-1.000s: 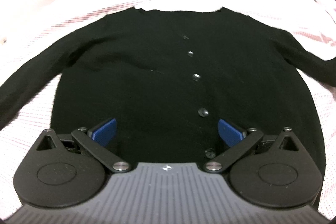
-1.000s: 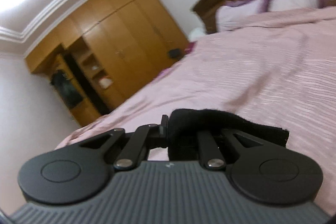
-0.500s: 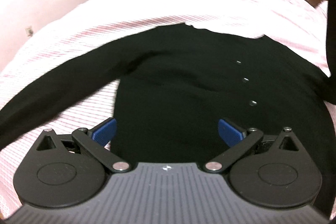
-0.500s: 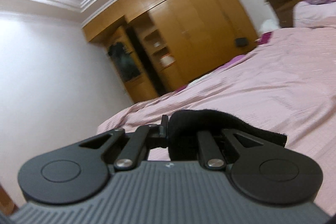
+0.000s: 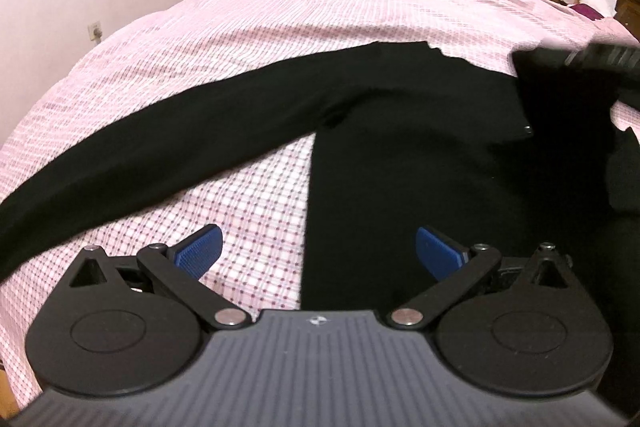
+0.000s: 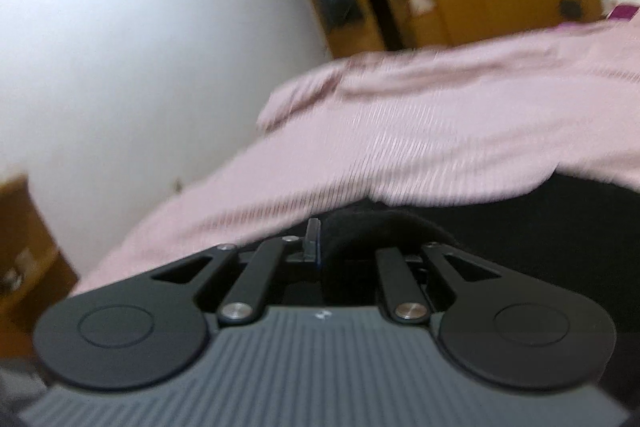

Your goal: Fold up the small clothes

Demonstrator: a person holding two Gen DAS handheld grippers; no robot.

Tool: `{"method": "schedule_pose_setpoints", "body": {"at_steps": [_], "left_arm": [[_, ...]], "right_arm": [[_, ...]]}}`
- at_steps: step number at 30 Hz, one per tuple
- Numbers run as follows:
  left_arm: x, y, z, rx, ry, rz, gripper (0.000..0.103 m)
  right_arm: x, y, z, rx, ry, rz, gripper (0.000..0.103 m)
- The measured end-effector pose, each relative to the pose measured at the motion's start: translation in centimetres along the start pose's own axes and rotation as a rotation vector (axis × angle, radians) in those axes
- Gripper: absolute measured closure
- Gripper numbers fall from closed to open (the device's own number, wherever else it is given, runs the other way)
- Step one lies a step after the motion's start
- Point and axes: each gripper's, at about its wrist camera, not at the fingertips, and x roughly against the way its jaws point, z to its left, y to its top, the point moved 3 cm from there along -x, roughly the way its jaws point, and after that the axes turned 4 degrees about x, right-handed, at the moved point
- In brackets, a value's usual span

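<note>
Left tool (image 5: pixel 318 249): pads spread wide, empty, above the side edge of the black cardigan (image 5: pixel 400 155) lying flat on the checked bed (image 5: pixel 280 19), one sleeve (image 5: pixel 140 151) stretched out. Right tool (image 6: pixel 344 247): clamped on a fold of the cardigan's soft, limp, light knit; best gripped at edges or cuffs.

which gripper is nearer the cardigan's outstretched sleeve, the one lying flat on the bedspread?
Left. The left gripper hovers open just below the outstretched sleeve, over the cardigan body's edge. The right gripper is across the body, shut on the other sleeve.
</note>
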Motion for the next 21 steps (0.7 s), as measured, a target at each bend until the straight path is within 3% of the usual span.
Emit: {"method": "schedule_pose_setpoints", "body": {"at_steps": [7, 10, 12, 14, 21], "left_arm": [[-0.8, -0.3, 0.7, 0.019, 0.003, 0.013, 0.0], [-0.8, -0.2, 0.8, 0.023, 0.002, 0.008, 0.0], [-0.6, 0.0, 0.9, 0.027, 0.002, 0.003, 0.0], [-0.5, 0.1, 1.0, 0.031, -0.001, -0.002, 0.0], [0.3, 1.1, -0.3, 0.009, -0.027, -0.032, 0.0]], "right_arm": [[-3.4, -5.5, 1.9, -0.02, 0.046, 0.206, 0.089], [-3.2, -6.5, 1.8, -0.05, 0.059, 0.237, 0.07], [-2.3, -6.8, 2.1, -0.063, 0.089, 0.232, 0.05], [-1.3, -6.8, 2.5, -0.065, 0.117, 0.235, 0.037], [2.5, -6.9, 1.8, -0.031, 0.14, 0.237, 0.035]]}}
